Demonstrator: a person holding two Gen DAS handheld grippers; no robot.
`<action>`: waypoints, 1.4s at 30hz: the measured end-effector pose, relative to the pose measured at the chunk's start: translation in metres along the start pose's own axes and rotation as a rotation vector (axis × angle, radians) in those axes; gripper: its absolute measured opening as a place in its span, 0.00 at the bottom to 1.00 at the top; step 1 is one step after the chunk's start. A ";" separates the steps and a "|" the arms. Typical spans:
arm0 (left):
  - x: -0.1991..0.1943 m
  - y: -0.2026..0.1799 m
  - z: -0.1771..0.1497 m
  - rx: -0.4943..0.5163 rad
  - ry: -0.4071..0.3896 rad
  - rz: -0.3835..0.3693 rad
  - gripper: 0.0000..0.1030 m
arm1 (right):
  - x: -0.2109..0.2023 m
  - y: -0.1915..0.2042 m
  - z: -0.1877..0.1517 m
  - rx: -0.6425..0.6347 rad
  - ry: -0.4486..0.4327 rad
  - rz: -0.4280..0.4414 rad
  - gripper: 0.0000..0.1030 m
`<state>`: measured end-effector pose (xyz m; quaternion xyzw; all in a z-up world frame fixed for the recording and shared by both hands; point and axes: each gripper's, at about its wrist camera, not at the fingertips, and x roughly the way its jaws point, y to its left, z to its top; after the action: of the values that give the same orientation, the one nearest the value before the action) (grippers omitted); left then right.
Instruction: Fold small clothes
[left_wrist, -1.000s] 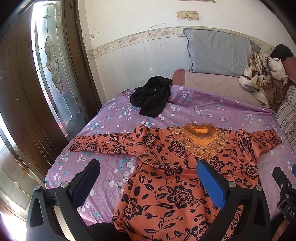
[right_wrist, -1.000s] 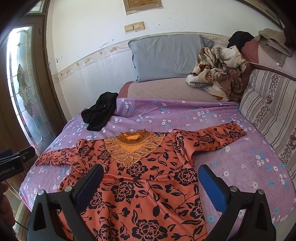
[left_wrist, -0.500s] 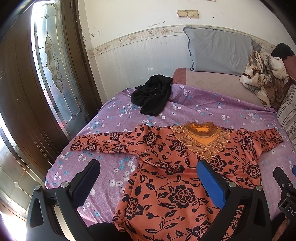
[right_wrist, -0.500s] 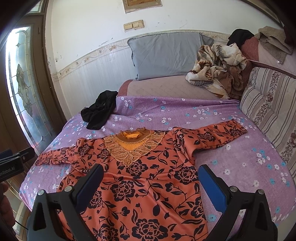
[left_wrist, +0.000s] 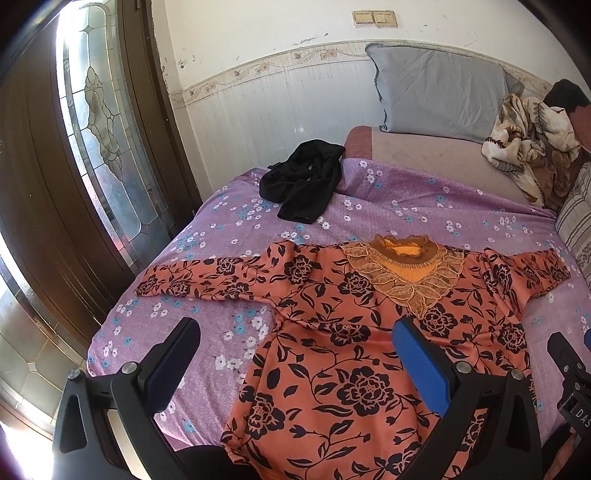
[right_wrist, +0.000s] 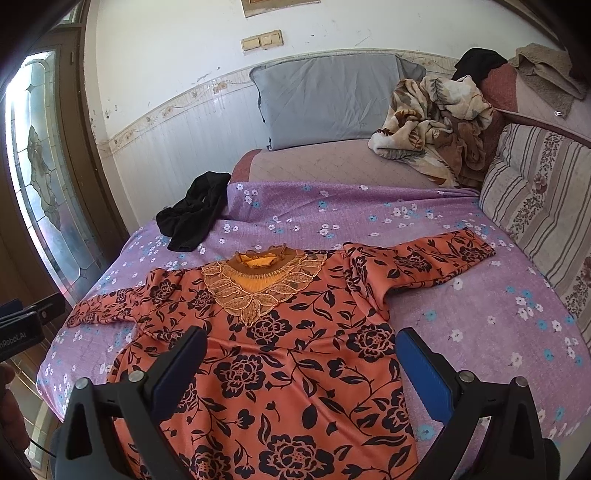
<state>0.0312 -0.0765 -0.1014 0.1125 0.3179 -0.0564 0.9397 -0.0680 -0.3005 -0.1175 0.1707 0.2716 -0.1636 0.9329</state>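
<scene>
An orange top with black roses (left_wrist: 354, 332) (right_wrist: 280, 354) lies flat, face up, on the purple flowered bedspread (left_wrist: 424, 210) (right_wrist: 480, 317), both sleeves spread out to the sides. Its gold lace collar (left_wrist: 406, 273) (right_wrist: 258, 284) points toward the far wall. My left gripper (left_wrist: 295, 350) hovers open above the top's left side, near the hem. My right gripper (right_wrist: 301, 354) hangs open above the middle of the top. Neither holds any cloth. The right gripper's body (left_wrist: 570, 373) shows at the left wrist view's right edge.
A crumpled black garment (left_wrist: 303, 181) (right_wrist: 192, 214) lies on the bed's far left. A grey pillow (right_wrist: 328, 96) leans on the wall, a floral blanket heap (right_wrist: 436, 125) beside it. A striped cushion (right_wrist: 543, 210) lines the right side; a glass-panelled door (left_wrist: 103, 122) stands left.
Both views have shifted slightly, so the top sits a little lower and farther in frame. The grippers stay open and the top has not moved.
</scene>
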 end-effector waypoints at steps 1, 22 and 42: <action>0.002 -0.002 0.000 0.003 0.002 -0.002 1.00 | 0.002 -0.001 0.000 -0.001 0.003 -0.003 1.00; 0.183 -0.099 -0.017 0.165 0.250 -0.144 1.00 | 0.122 -0.191 0.057 0.384 0.004 -0.027 1.00; 0.241 -0.105 -0.051 0.135 0.313 -0.286 1.00 | 0.247 -0.408 0.078 0.854 -0.024 -0.158 0.45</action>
<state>0.1738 -0.1734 -0.3064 0.1363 0.4680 -0.1922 0.8517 0.0021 -0.7473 -0.2887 0.5181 0.1809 -0.3344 0.7662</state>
